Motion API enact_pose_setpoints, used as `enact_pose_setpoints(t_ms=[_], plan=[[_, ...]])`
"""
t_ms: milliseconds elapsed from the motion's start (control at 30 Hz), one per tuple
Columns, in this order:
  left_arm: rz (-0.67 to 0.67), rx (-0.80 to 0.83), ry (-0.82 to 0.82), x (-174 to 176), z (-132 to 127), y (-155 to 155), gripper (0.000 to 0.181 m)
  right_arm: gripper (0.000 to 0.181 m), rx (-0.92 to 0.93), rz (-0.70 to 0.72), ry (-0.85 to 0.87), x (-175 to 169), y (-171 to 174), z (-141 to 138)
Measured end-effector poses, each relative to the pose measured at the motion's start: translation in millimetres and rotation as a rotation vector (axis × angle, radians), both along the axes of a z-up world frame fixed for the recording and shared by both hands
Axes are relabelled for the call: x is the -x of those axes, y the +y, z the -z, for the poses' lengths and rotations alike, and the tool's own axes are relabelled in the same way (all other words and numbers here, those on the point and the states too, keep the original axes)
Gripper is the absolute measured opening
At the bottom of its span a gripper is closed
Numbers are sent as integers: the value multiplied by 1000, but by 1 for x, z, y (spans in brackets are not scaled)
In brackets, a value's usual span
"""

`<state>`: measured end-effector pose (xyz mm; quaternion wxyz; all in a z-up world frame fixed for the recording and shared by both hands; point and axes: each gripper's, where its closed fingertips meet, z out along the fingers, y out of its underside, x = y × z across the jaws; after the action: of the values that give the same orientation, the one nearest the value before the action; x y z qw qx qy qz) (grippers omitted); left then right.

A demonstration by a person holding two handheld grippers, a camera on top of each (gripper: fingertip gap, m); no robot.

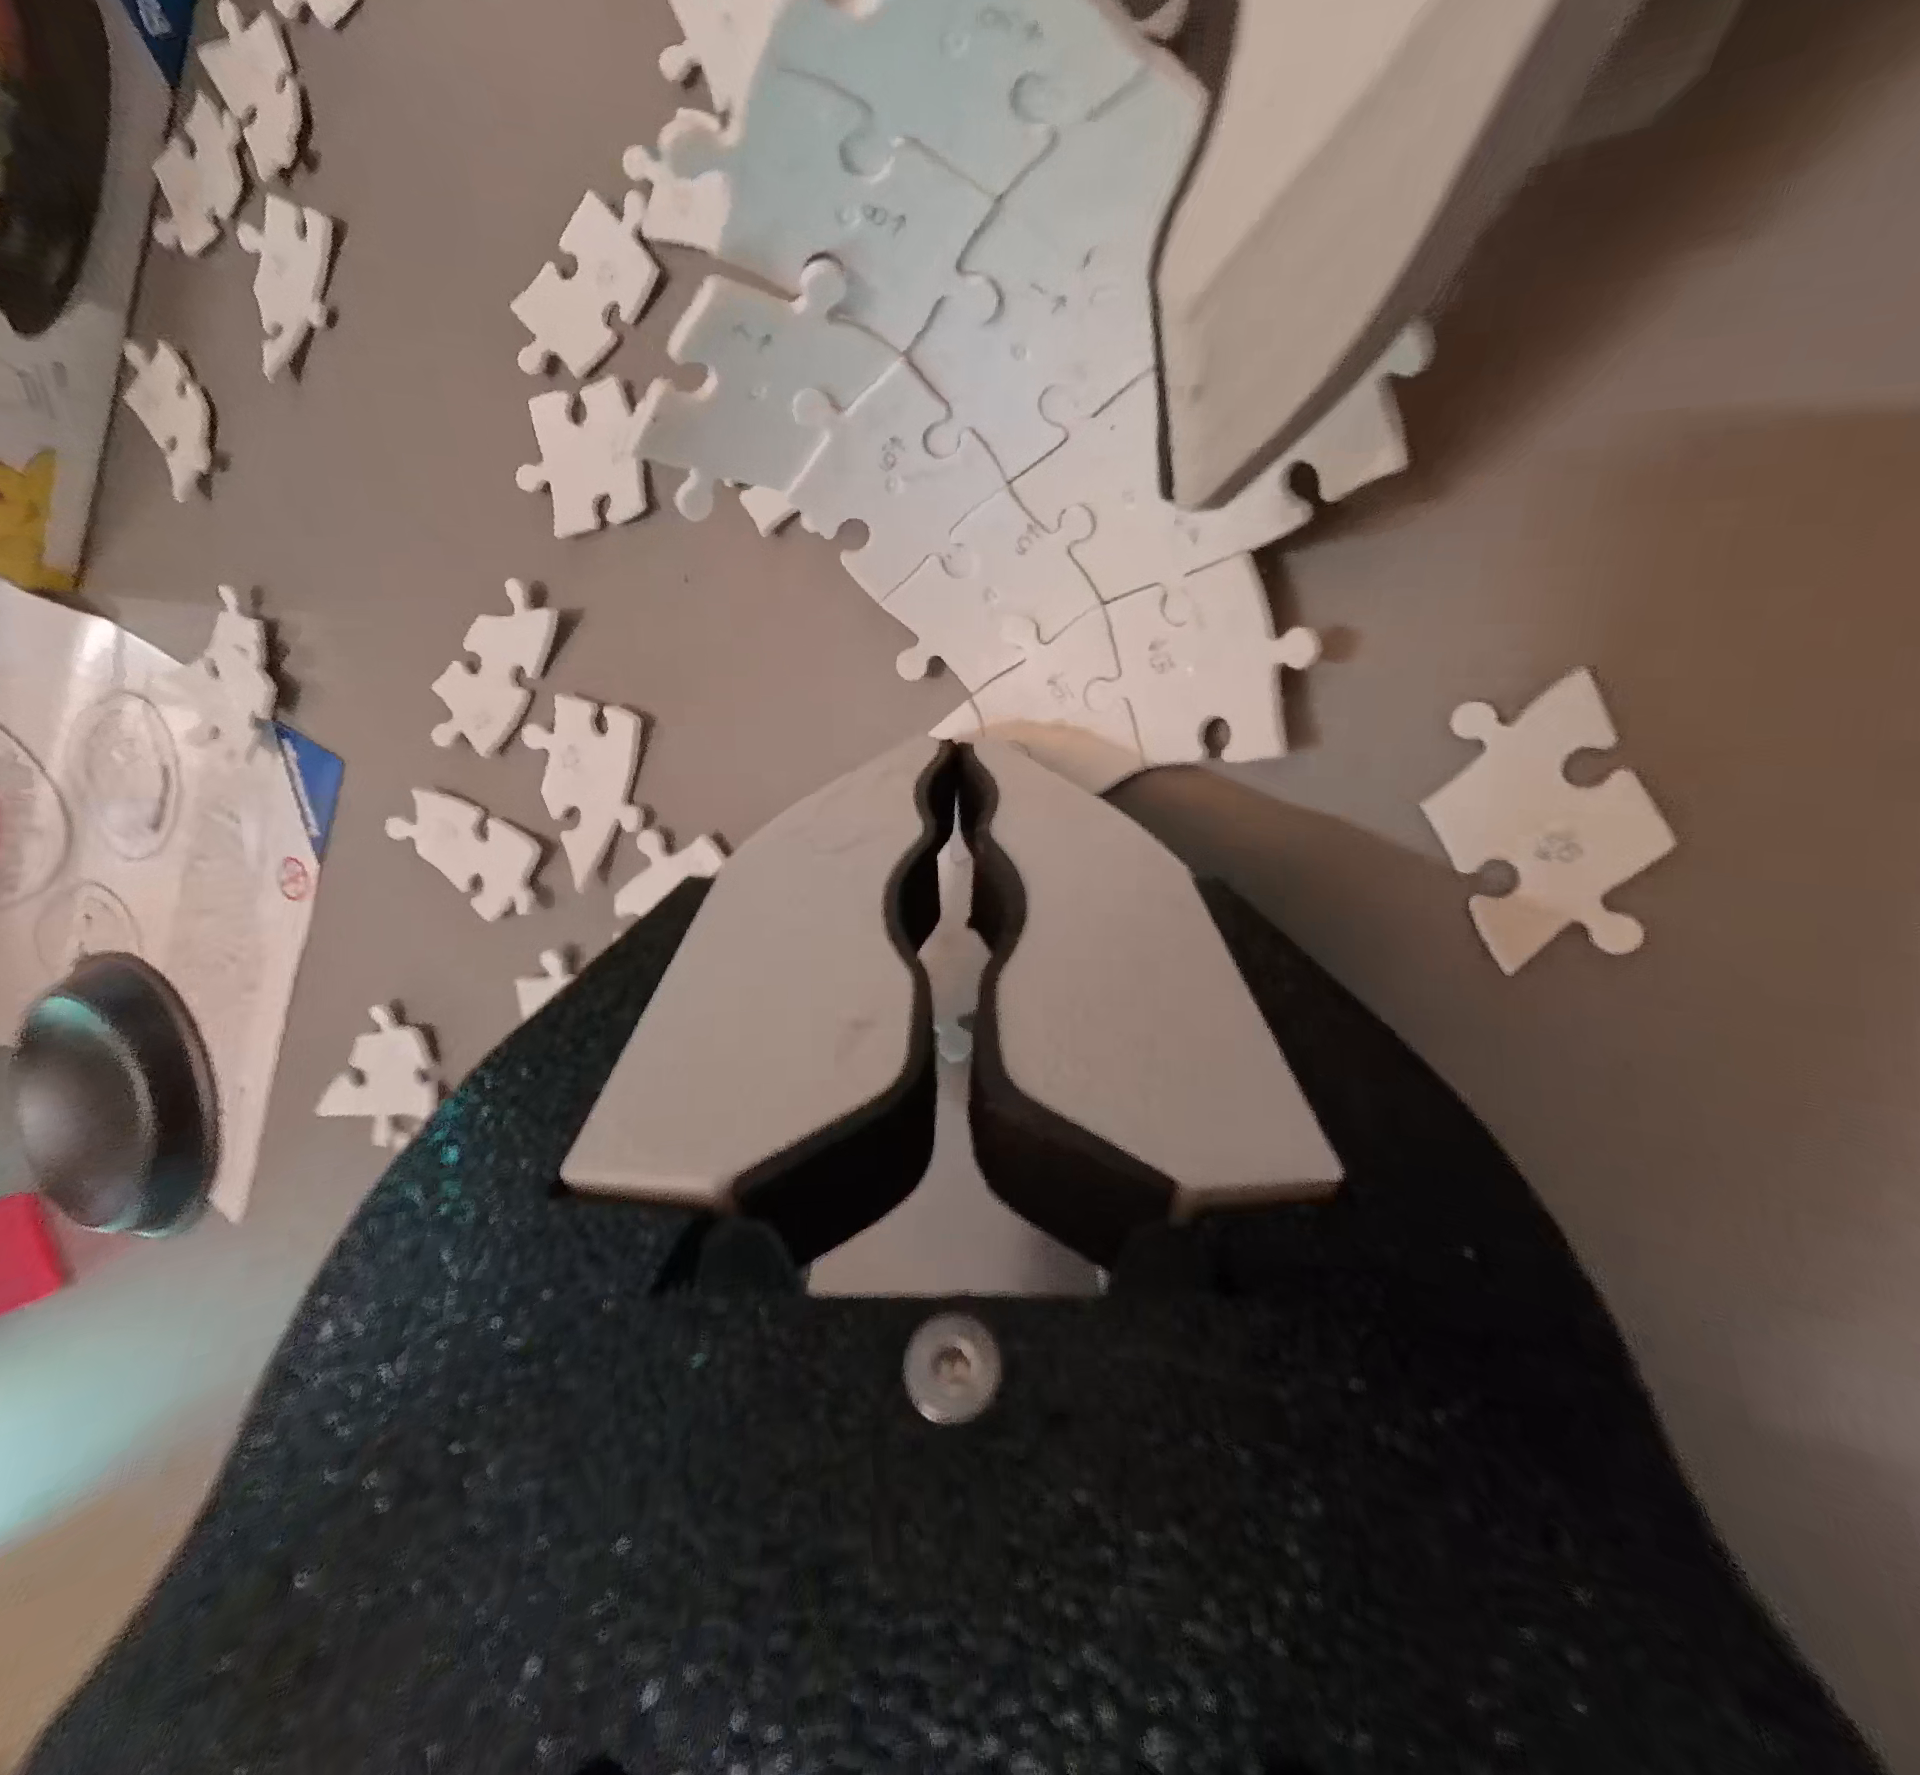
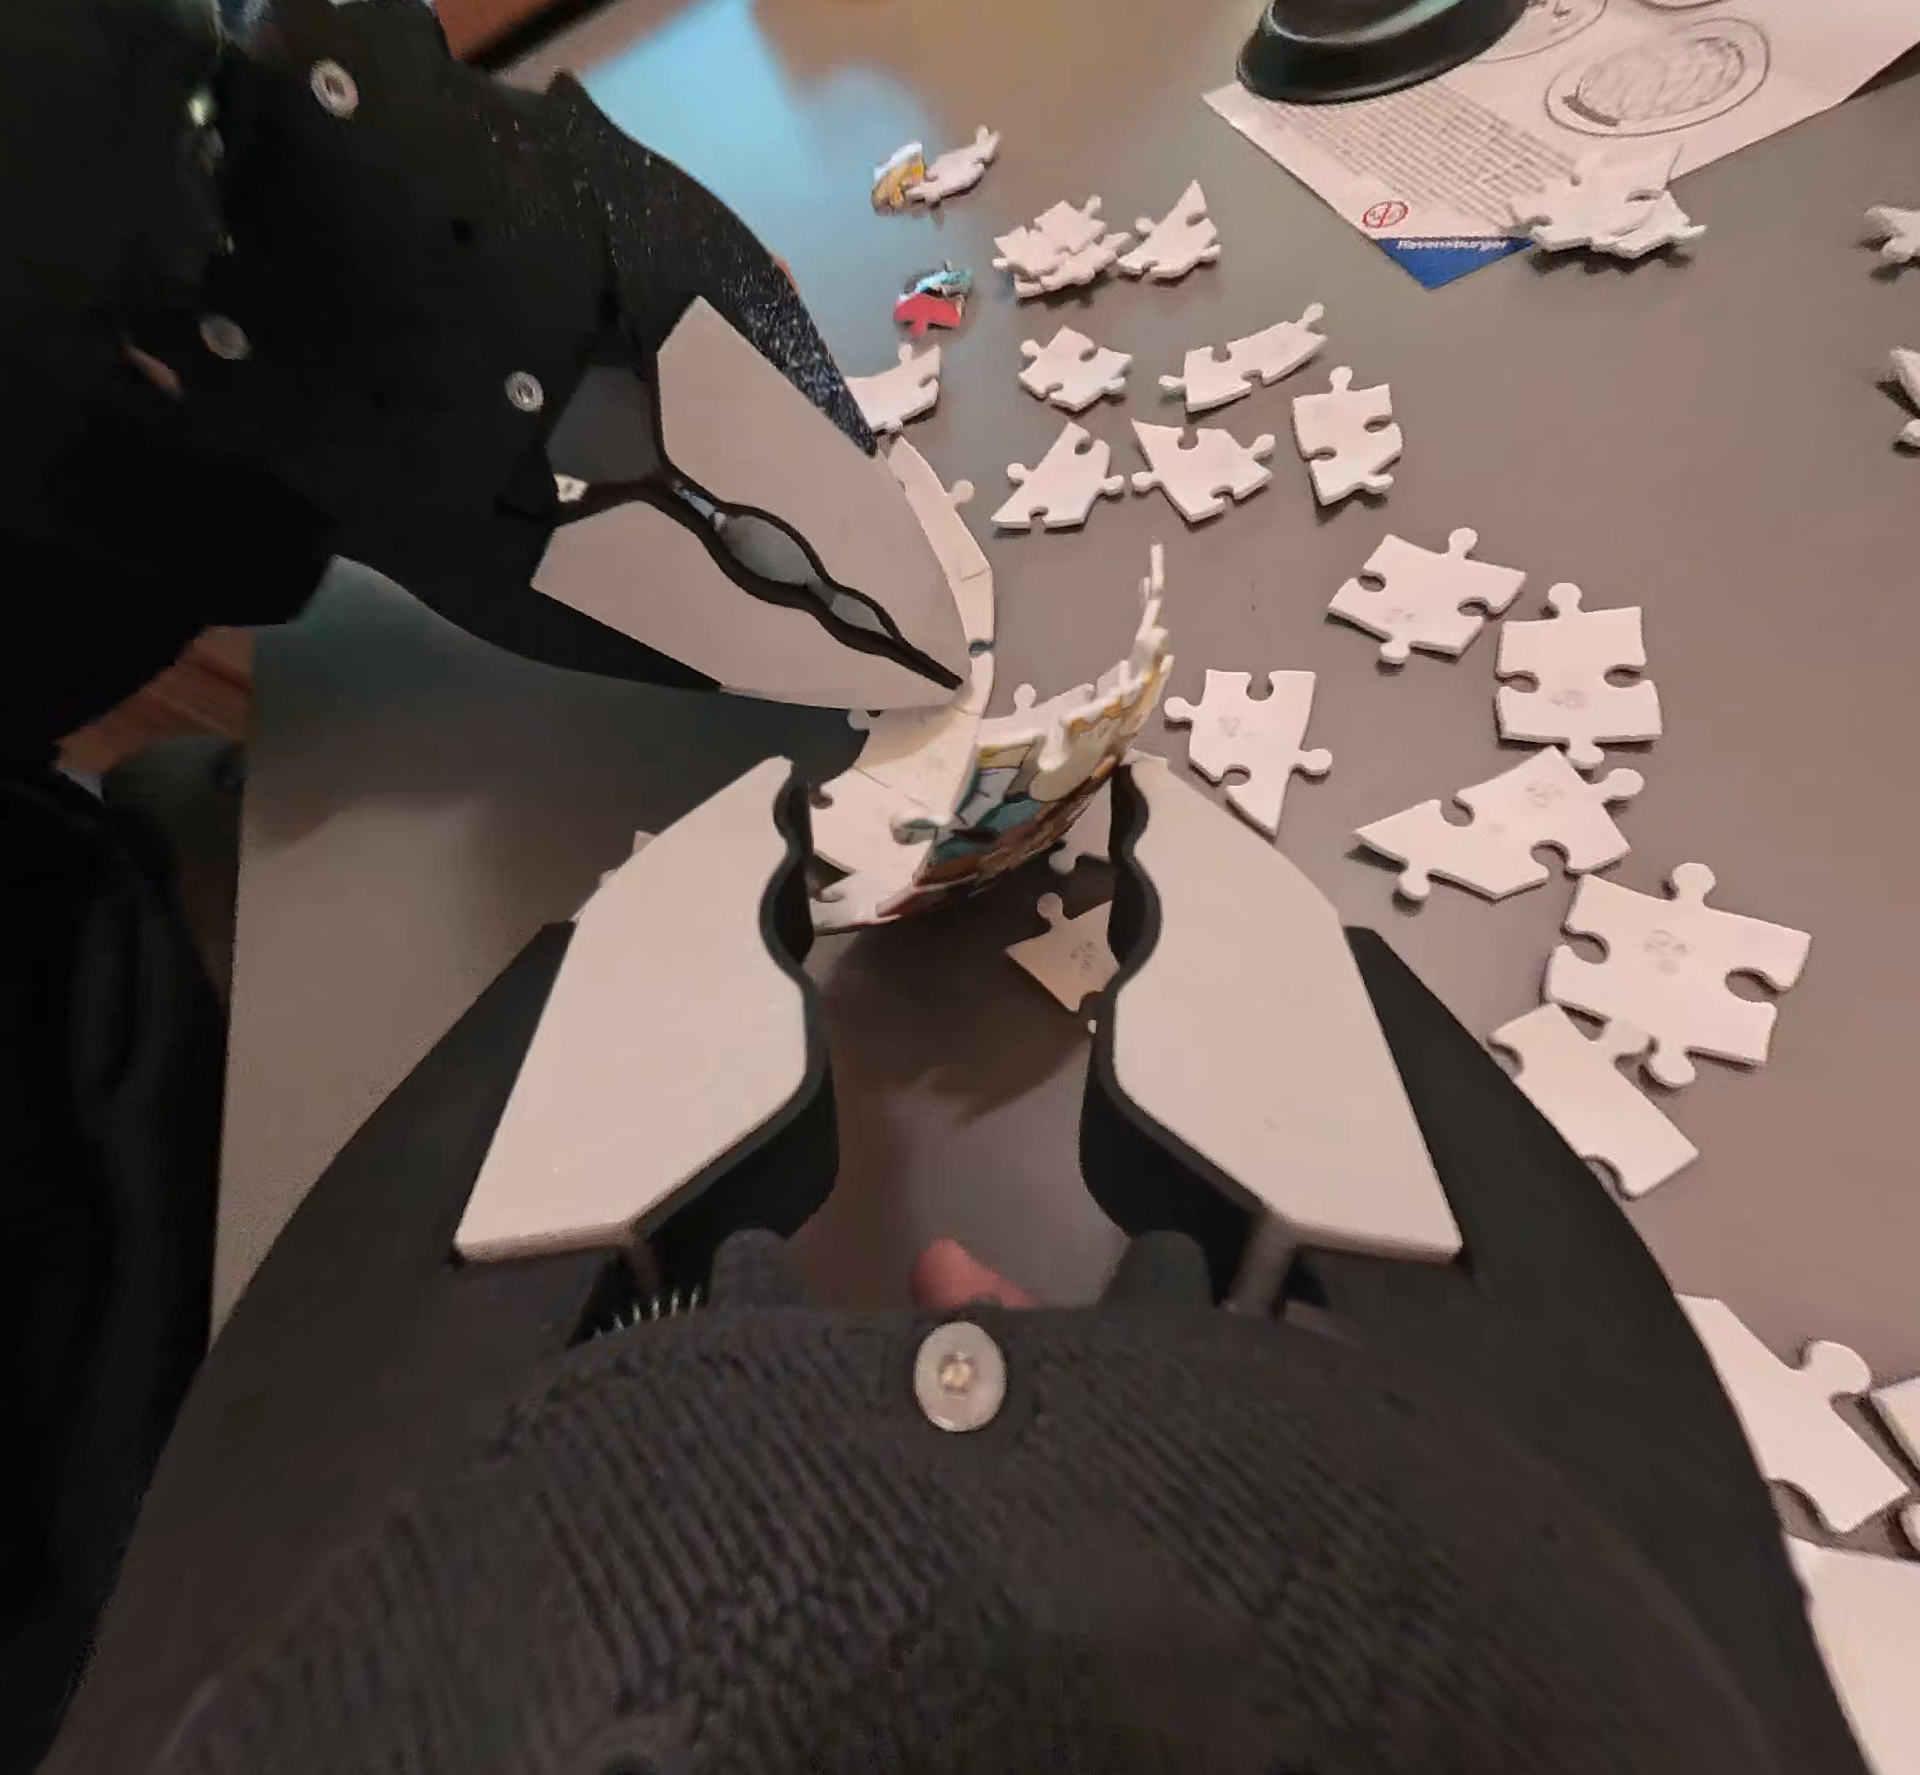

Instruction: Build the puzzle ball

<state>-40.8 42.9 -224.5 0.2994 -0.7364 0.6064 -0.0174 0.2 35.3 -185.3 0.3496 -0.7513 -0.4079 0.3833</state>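
Puzzle ball section, curved, part-built, stands on grey table, mid-scene. Left gripper pinched tight on its near edge. Right gripper wide apart, straddling the section w/o gripping. Loose pieces scattered to the right, white backs up.

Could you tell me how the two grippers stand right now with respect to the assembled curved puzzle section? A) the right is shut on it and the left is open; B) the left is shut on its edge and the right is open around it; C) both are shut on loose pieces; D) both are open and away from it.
B: the left gripper pinches the edge of the assembled section, while the right gripper is spread open on either side of it.
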Motion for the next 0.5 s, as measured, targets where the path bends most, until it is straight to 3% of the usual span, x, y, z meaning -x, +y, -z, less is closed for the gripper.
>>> enact_pose_setpoints(t_ms=[300,500], plan=[[-53,72,-44,0,-9,0,12,32,-72,25,-81,2,6,4],[86,-50,-34,-8,-40,10,23,27,-102,6,-145,1,5,13]])
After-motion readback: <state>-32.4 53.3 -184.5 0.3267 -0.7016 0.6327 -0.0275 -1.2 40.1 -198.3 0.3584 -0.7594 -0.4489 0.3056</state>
